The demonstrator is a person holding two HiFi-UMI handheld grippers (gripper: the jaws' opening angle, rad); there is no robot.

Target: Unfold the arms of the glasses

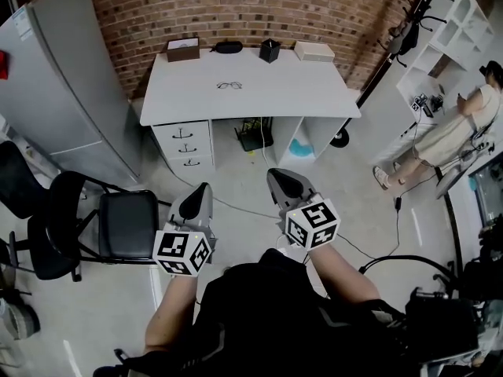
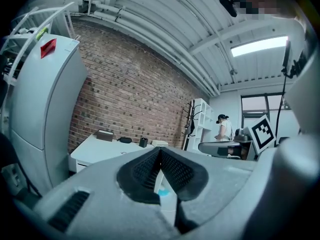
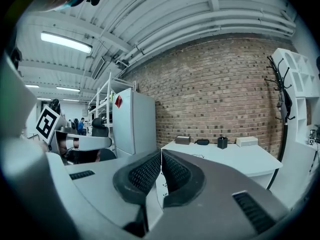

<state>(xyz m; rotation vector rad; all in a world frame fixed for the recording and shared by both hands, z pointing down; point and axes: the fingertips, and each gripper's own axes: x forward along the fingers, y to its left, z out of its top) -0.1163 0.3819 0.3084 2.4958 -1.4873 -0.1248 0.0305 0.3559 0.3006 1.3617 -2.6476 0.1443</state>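
Observation:
A pair of thin-framed glasses (image 1: pixel 229 86) lies near the middle of the white desk (image 1: pixel 314 93) against the brick wall, far ahead of both grippers. The glasses show as a faint dark mark (image 3: pixel 200 156) in the right gripper view. My left gripper (image 1: pixel 203 188) is held over the floor in front of the desk, shut with nothing between its pads (image 2: pixel 149 169). My right gripper (image 1: pixel 277 176) hangs beside it, also shut and empty. Both point toward the desk.
On the desk's back edge sit a brown box (image 1: pixel 182 50), a dark case (image 1: pixel 228 47), a black cup (image 1: pixel 269 50) and a white box (image 1: pixel 313 51). A black chair (image 1: pixel 118 222) stands left, a grey fridge (image 1: pixel 55 85) beyond it. A person (image 1: pixel 456 132) stands far right. Cables cross the floor.

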